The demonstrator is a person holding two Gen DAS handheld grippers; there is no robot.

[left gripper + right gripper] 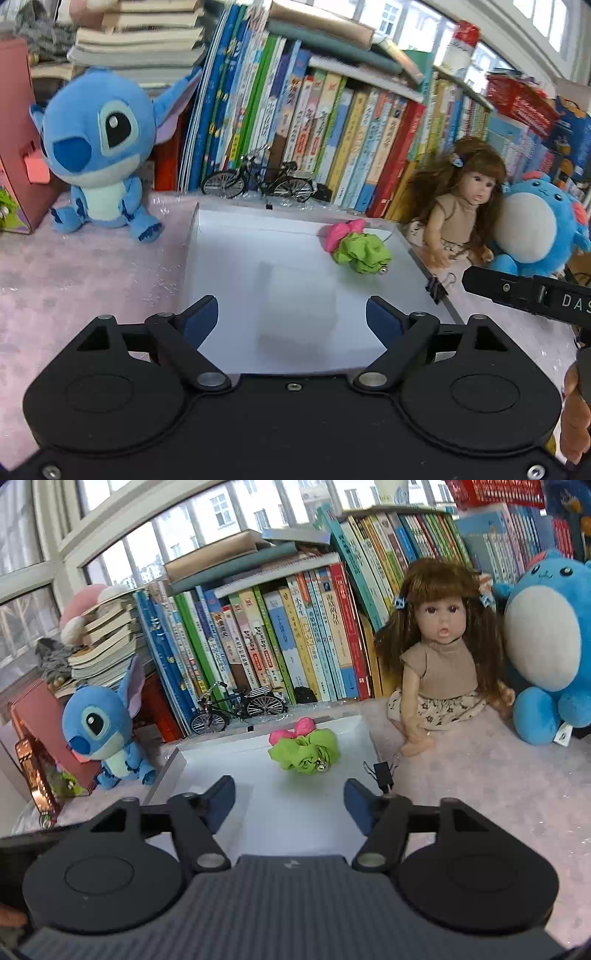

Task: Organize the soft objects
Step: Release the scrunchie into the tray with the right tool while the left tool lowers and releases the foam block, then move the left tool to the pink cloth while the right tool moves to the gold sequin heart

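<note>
A white shallow tray (229,258) lies on the pink table cover. At its far right corner a green scrunchie (364,254) with a small bell rests against a pink scrunchie (341,230). A pale white block (297,306), blurred, sits in the tray's middle. My left gripper (291,306) hangs open above the tray's near part, the block showing beyond its gap and nothing pressed by its pads. My right gripper (289,786) is open too, over the tray (295,819), short of the green scrunchie (304,753) and the pink scrunchie (295,729). One of its fingers (524,291) shows at the right edge.
A blue big-eared plush (96,147) sits left of the tray; a long-haired doll (461,206) and a round blue plush (535,225) sit to its right. A toy bicycle (258,181) stands before a wall of books (332,122). A binder clip (437,288) grips the tray's right rim.
</note>
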